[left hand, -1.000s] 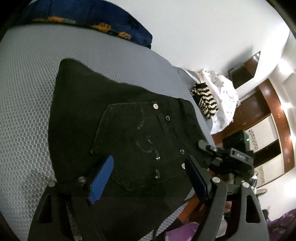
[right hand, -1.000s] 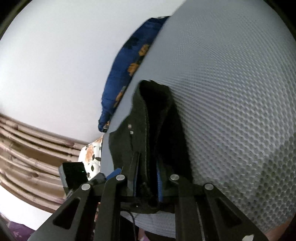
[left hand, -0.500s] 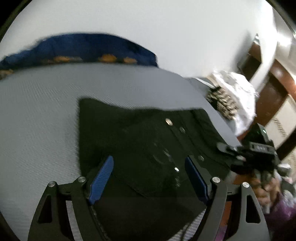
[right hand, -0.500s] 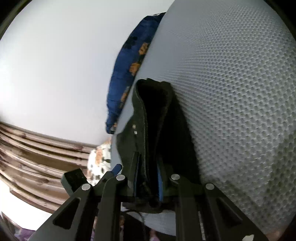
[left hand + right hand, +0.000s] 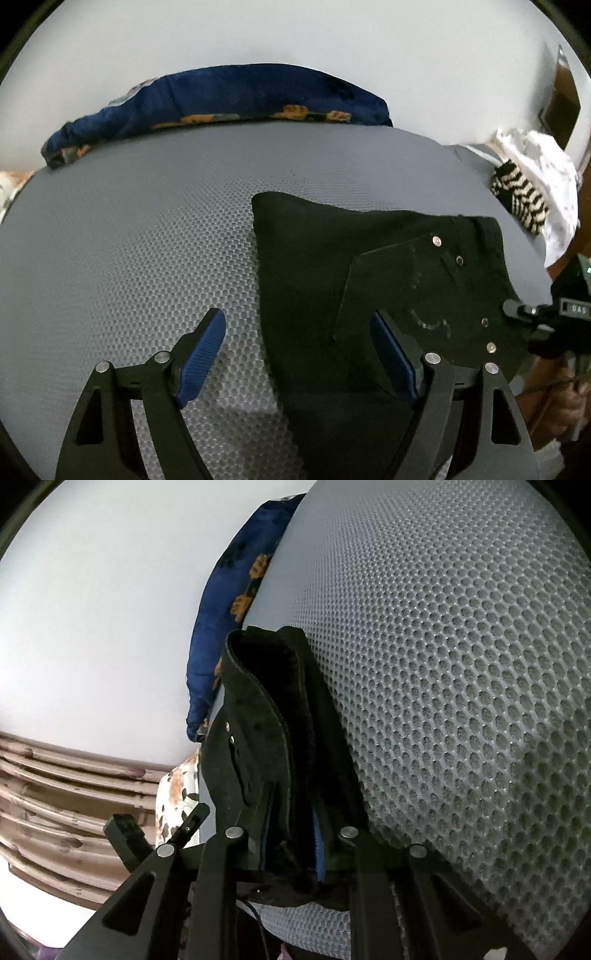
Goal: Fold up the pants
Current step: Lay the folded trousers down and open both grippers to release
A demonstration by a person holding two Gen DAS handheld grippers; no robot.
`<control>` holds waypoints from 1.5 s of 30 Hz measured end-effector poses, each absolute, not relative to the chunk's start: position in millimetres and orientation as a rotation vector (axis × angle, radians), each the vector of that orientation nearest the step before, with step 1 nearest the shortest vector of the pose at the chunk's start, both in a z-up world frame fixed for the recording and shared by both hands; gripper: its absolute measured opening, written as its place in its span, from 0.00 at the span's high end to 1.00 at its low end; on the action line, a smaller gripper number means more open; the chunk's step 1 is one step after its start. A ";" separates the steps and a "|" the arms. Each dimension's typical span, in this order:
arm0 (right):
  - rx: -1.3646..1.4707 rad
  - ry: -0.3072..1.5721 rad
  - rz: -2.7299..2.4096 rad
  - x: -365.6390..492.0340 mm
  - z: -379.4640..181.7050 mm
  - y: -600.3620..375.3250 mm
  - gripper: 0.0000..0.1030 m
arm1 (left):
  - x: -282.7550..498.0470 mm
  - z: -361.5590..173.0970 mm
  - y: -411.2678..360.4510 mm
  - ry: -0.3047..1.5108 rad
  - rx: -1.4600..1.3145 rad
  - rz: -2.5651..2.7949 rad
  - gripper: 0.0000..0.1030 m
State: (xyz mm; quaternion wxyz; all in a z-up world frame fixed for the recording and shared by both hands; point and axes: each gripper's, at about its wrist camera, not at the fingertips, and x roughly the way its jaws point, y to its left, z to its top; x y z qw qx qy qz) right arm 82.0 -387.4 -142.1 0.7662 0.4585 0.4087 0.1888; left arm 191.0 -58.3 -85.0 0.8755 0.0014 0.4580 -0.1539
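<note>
Between right hand-held gripper (image 5: pixel 291 843) fingers, black pants (image 5: pixel 266 716).

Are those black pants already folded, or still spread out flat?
Folded. The black pants form a compact block, back pocket up, on the grey bed; stacked layers show edge-on in the right gripper.

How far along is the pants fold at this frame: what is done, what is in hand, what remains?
Done: the black pants already lie as a compact folded stack on the grey mesh surface, back pocket up. In hand: the right gripper is shut on the waistband edge; the left gripper is open, holding nothing. Left: probably a final fold or release and smoothing.
</note>
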 end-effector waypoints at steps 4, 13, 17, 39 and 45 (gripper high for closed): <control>0.996 0.883 0.394 82.1 -140.8 -381.0 0.86 | 185.5 -80.8 -62.3 0.939 0.049 -0.313 0.22; 0.956 0.888 0.366 81.1 -136.4 -369.3 0.85 | 179.5 -76.1 -68.7 0.930 0.106 -0.293 0.20; 0.937 0.889 0.364 83.0 -134.4 -363.2 0.83 | 179.7 -75.9 -70.4 0.929 0.122 -0.283 0.17; 0.774 0.733 0.302 75.2 -88.4 -374.2 0.36 | 192.4 -85.3 -69.0 0.972 0.168 -0.236 0.11; 0.660 0.714 0.260 61.6 -82.7 -374.7 0.30 | 207.0 -81.0 -32.1 1.014 -0.061 -0.304 0.11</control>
